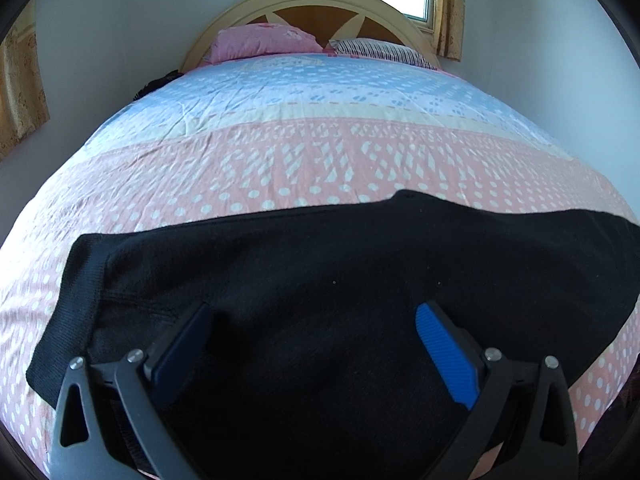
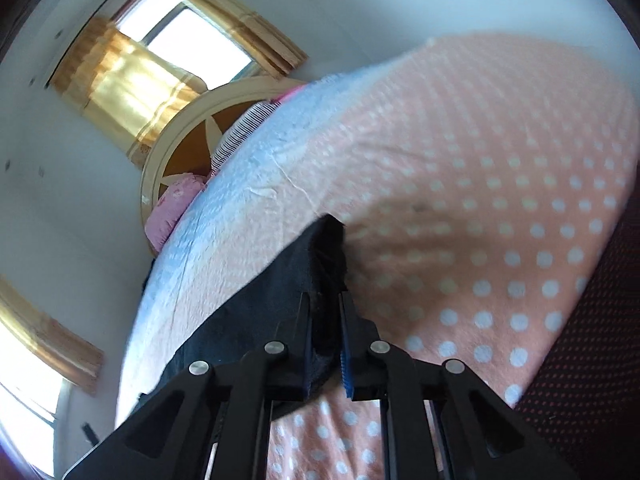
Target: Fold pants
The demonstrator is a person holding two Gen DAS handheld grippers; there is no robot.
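Black pants (image 1: 320, 280) were spread across the bed (image 1: 280, 152) under the open left gripper (image 1: 316, 344); one end was pinched by the right gripper (image 2: 325, 320) — folding barely begun, as judged.

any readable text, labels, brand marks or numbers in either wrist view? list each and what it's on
None readable in either view.
Black knit pants: no tag or print visible.
Pink and blue dotted bedsheet: only dots and dashes, no letters.
Pink pillow: faint print, too blurred to tell whether it holds text.
Black and white striped pillow: stripes only.
Left gripper and right gripper: no markings visible.
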